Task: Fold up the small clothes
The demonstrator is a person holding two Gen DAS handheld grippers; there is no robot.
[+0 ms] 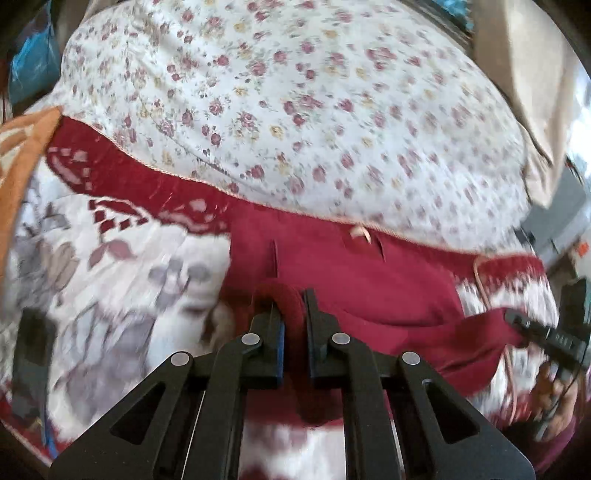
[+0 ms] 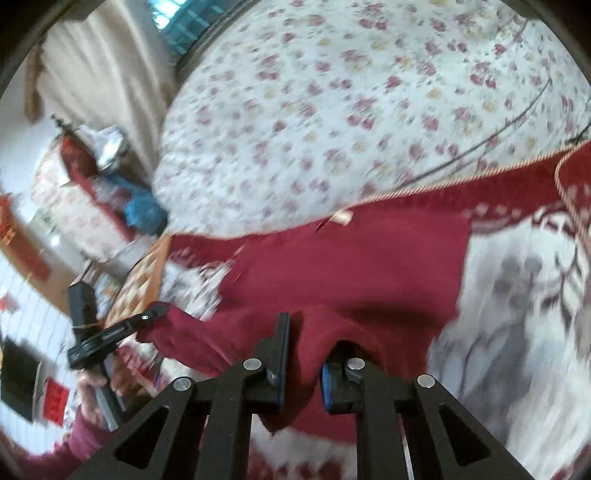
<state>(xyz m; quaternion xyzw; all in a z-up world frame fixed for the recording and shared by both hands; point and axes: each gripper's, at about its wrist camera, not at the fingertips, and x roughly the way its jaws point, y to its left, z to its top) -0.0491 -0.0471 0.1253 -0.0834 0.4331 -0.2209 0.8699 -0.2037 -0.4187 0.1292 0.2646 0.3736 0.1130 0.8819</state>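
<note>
I am in a home, in what looks like a bedroom. Ahead of my left gripper (image 1: 291,310) spreads a bed quilt (image 1: 295,92) printed with small red and yellow flowers, and right beneath it lies a red and white patterned blanket (image 1: 122,243) with grey blooms. Past the quilt, up and to the left of my right gripper (image 2: 304,354), a beige curtain (image 2: 99,70) hangs beside a window (image 2: 181,18). Further left of that gripper a blue plastic bag (image 2: 142,210) sits among blurred household clutter, and red paper decorations (image 2: 55,400) hang on a white wall. The views are motion-blurred, so finer details are unclear.
</note>
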